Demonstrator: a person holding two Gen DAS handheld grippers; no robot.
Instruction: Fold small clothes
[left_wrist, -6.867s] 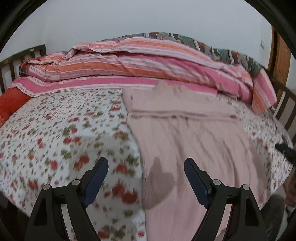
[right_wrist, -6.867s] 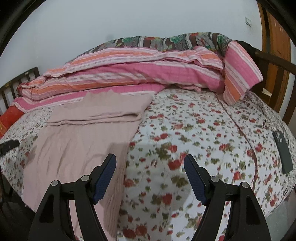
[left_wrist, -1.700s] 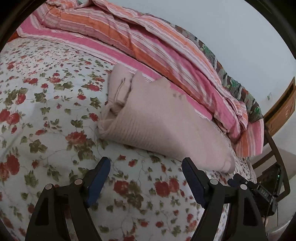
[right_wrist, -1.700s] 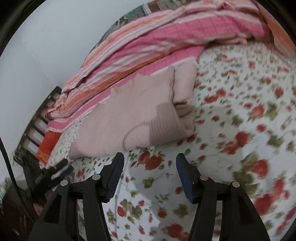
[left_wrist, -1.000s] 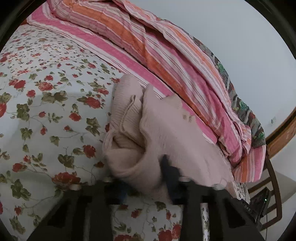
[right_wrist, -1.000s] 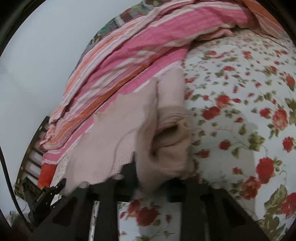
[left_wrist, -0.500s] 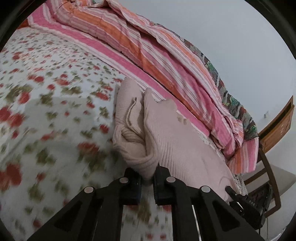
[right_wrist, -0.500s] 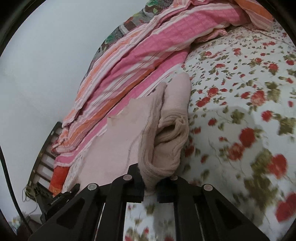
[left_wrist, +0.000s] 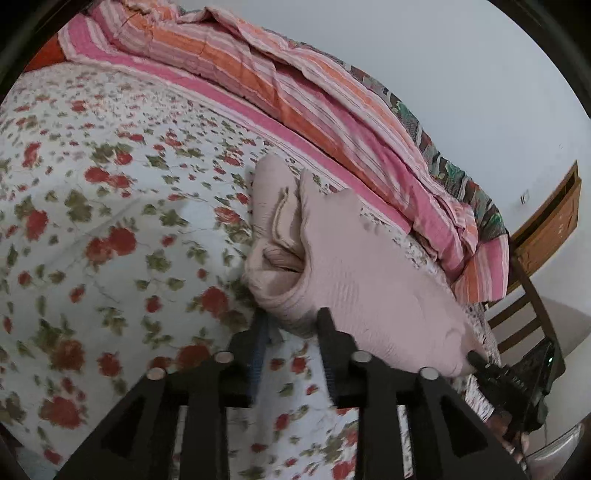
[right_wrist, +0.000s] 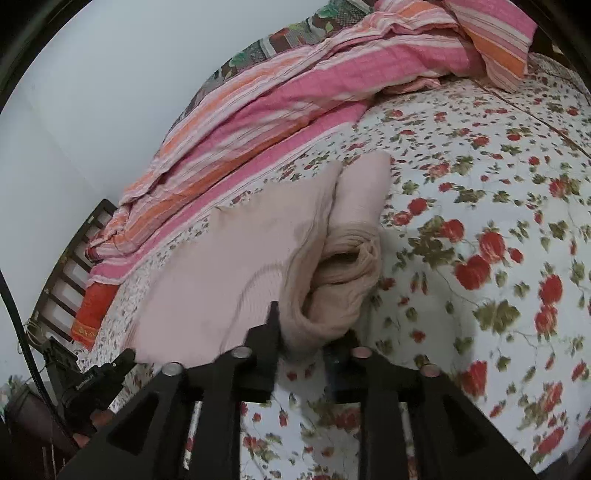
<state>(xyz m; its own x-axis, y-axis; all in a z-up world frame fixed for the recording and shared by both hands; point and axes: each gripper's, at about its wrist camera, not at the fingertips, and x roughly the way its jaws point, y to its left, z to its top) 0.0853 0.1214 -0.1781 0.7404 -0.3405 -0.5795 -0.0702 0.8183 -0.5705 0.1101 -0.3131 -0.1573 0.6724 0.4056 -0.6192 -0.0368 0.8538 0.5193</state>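
Both grippers have just been letting go. On the left gripper the jaws have been opening, and the near corner of the pink garment sits in the gap between them, the pads apparently no longer pinching it, though the fabric bulges close to both. On the right gripper it is much the same: jaws part-way apart after opening, the opposite end of the folded edge bulging down between the fingers, seemingly loose rather than pinched.

That garment lies as a thick folded bundle across the floral sheet, its long side running from one gripper to the other, its far edge near the striped quilt heaped along the back of the bed. Each open end shows rolled layers of knit, so several folds look already made.

By my judgement, the step in hand is the release after drawing the bundle over the sheet toward the near edge. Next, each gripper needs to back straight off along its own line so the pads do not drag the corners and spring the layers open. If a further fold is wanted, a clean regrasp of one short end would follow, carried over to meet the other. A sagging, bulky knit like this may slump, so a light press on top could help.
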